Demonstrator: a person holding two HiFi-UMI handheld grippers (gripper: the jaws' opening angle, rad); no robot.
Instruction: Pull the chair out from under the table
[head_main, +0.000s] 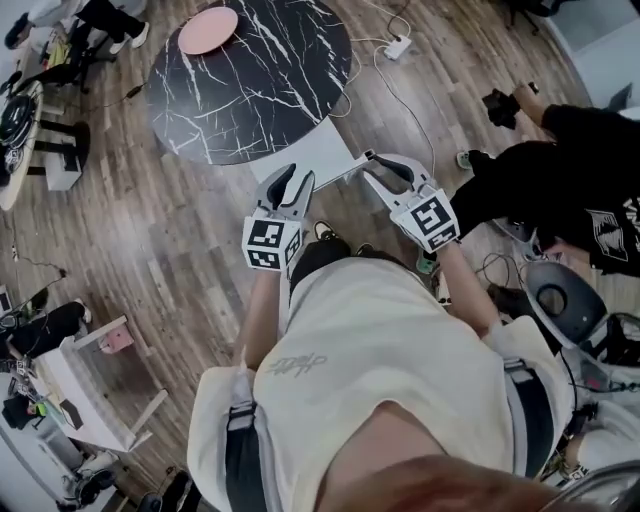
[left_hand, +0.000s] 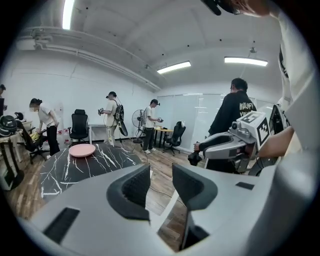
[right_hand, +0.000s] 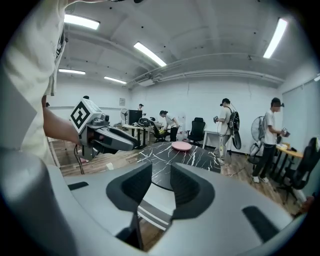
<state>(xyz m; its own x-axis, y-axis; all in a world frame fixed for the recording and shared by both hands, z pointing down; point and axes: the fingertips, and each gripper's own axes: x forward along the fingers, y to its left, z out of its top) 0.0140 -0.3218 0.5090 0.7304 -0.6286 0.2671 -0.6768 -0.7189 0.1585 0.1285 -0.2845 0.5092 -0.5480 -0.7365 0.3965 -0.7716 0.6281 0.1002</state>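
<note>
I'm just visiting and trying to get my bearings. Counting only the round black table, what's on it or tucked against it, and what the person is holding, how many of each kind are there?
table: 1
plate, pink, on the table: 1
chair, pale, at the table's edge: 1
Grippers, left gripper and right gripper: 2
Total: 5
</note>
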